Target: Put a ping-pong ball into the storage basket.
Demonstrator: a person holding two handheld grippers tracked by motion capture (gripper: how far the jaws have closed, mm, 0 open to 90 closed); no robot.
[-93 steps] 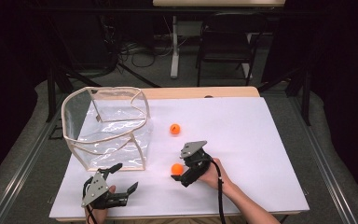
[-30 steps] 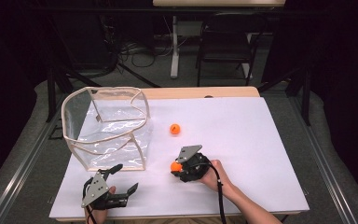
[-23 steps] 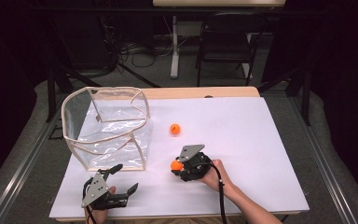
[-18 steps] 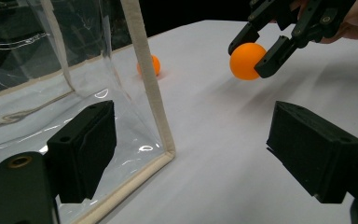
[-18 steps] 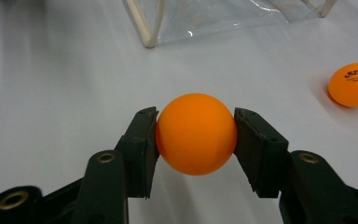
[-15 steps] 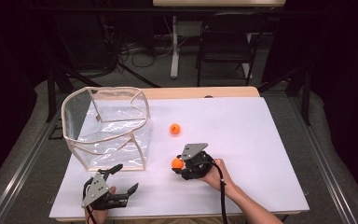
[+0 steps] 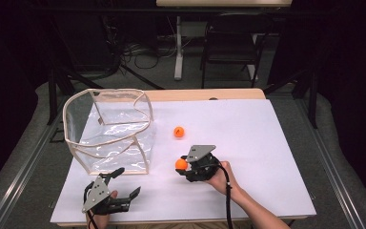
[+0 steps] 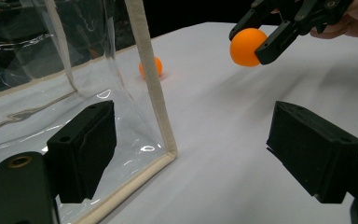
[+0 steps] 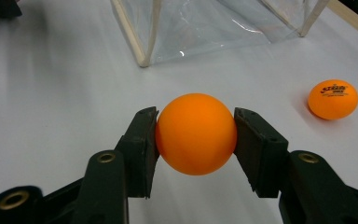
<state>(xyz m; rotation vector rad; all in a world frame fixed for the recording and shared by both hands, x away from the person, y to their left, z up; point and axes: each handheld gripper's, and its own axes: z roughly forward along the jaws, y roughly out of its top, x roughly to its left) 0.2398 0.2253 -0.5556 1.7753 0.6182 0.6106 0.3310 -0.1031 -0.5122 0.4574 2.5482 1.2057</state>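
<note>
A plain orange ball (image 9: 196, 134) sits pinched between the right gripper's (image 9: 196, 140) pads, seemingly just above the white table, right of the clear bag's near corner.

The right gripper (image 7: 183, 164) is held low over the white bench (image 7: 267, 143), its black jaws clamped on both sides of a smooth orange ball (image 9: 196, 133). The left gripper (image 7: 124, 183) is held near the bench's front edge, its jaws spread wide with nothing gripped between them.
</note>
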